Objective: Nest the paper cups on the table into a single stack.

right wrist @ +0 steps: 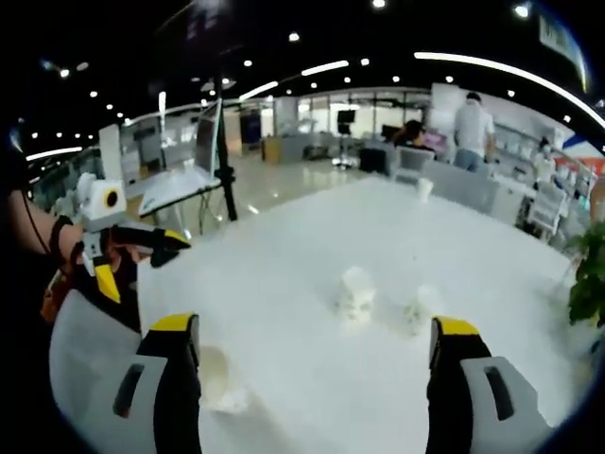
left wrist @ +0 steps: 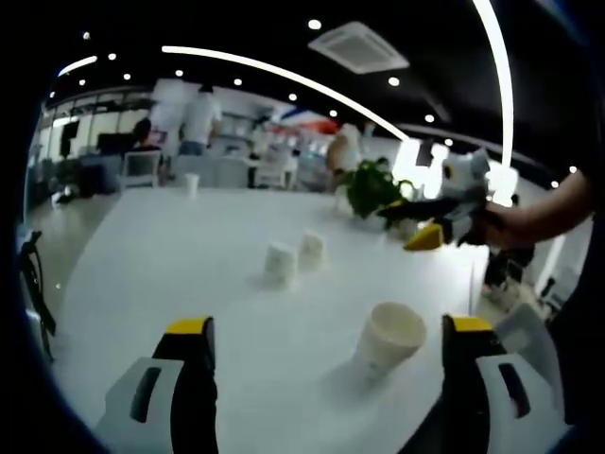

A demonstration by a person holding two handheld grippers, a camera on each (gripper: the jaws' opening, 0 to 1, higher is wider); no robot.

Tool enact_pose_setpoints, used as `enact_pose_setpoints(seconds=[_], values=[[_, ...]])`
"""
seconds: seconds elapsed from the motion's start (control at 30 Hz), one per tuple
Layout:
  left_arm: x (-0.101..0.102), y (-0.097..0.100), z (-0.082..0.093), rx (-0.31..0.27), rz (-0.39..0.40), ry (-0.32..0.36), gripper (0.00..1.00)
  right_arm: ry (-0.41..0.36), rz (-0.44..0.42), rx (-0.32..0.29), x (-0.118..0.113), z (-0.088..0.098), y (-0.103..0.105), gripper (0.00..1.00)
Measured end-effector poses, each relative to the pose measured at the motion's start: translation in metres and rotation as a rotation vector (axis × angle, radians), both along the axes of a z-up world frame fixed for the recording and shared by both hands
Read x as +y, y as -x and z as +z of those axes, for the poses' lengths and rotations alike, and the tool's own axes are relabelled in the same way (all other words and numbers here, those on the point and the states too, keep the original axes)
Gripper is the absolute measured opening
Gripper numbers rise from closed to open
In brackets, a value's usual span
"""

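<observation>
Left gripper view: left claw [left wrist: 326, 378] spread wide, holding nothing, low over the white worktop [left wrist: 170, 274]. Nearest paper cup [left wrist: 388, 339] just ahead between the jaws and toward the right one, mouth up, long axis leaning slightly rightward in frame. Two further cups [left wrist: 281, 262] and [left wrist: 312, 250] farther out, close beside each other, apparently mouth down, axes roughly upright. Another small cup [left wrist: 192, 183] near the far edge, detail too small to judge. Right claw [left wrist: 427, 227] entering from the right, held well above the surface; open or closed cannot be told here. Right gripper view: right claw [right wrist: 312, 383] spread wide, empty. Two washed-out cups [right wrist: 356, 289] and [right wrist: 422, 305] ahead between the jaws, orientation blurred. Left claw [right wrist: 142, 255] at left, state not clear. Judgement: cups light, thin-walled, easily crushed and prone to skating on the smooth surface; best taken lightly across the wall below the rolled rim, inverted ones needing turning to match before nesting.
</observation>
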State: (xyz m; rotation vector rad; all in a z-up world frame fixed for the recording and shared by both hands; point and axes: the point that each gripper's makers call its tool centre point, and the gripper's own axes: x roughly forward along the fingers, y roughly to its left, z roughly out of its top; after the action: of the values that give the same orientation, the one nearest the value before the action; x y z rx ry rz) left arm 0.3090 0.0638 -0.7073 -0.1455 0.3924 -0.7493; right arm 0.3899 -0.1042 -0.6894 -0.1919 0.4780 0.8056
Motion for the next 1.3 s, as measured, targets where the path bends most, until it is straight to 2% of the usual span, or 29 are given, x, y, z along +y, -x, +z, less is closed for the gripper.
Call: enact_pose_setpoints(seconds=[0.43,0.77,1.3], values=[[0.001,0.001,-0.004,0.018,0.007,0.002,0.97,0.008,0.011,0.006,0.0,-0.009,-0.011,1.0],[0.004,0.001,-0.004,0.021,0.015,0.002,0.97,-0.033,-0.025,0.031,0.003,-0.012,-0.031,1.0],[0.007,-0.006,-0.001,0.016,0.041,0.021,0.97,-0.021,0.006,0.036,0.026,-0.026,-0.06,1.0]])
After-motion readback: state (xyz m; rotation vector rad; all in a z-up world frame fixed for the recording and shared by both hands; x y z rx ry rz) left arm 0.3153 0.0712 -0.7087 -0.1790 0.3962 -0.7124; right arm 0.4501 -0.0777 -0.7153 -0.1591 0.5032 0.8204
